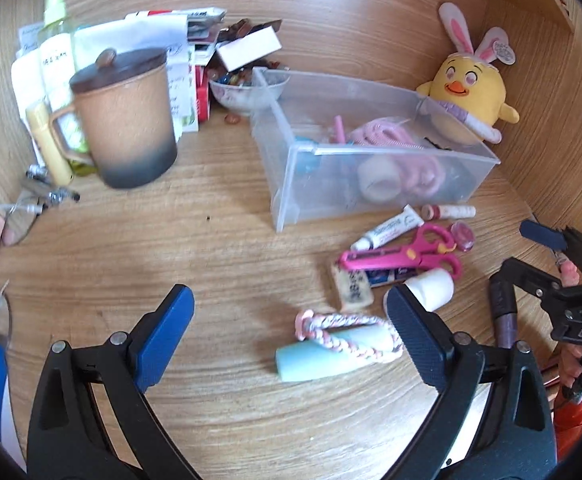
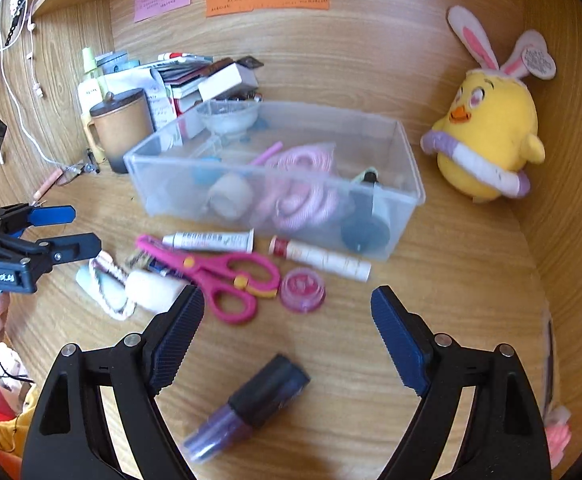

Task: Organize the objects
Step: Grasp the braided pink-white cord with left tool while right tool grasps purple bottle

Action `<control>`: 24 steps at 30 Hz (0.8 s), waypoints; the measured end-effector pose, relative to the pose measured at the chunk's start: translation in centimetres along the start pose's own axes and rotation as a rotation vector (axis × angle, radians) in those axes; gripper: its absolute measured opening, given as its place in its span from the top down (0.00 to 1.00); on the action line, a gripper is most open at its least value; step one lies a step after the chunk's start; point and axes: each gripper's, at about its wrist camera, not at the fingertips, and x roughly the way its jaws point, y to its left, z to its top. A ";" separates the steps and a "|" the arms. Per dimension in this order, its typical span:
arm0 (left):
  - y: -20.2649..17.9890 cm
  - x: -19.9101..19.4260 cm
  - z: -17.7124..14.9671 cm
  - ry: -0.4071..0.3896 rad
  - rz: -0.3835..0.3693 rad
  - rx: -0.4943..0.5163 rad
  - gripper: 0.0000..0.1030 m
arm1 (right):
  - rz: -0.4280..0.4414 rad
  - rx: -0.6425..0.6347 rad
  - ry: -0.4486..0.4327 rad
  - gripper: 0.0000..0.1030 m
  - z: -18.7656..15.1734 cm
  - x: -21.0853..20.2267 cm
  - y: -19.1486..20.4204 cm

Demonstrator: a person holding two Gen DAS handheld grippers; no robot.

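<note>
On a cluttered wooden desk, in front of a clear plastic bin (image 2: 405,184) already holding pink coiled cords and a roll of tape, a person works two hand-held grippers among loose odds and ends. Nearest the bin's front wall lie a white tube (image 2: 211,241) and a slim stick with a red cap (image 2: 323,259); just before those, pink scissors (image 2: 215,276) and a small round pink pot (image 2: 302,290). To the bin's front left, the left gripper (image 1: 291,320) stands wide, empty, its fingers either side of a pale blue tube (image 1: 319,354) wrapped in a pink-and-white braided cord (image 1: 347,330). The right gripper (image 2: 287,316), likewise spread wide and holding nothing, hovers over a dark purple bottle with a black cap (image 2: 251,404) lying on its side, farthest out from the bin. A yellow chick toy (image 2: 491,136) sits to the bin's right; a lidded brown mug (image 1: 127,116) stands to its left. The bottle looks hard, smooth and likely to roll, possibly glass, so a grip across its body near the cap seems safest. The blue tube appears light and stiff, though the soft braid may slip or snag; taking it across the middle, cord and all, looks the surest hold. The scissors are best pinched at the closed blades.
</note>
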 end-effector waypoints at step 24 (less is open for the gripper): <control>-0.2 1.4 -1.5 0.053 -0.114 -0.019 0.67 | 0.043 0.095 0.077 0.77 -4.8 0.3 -0.2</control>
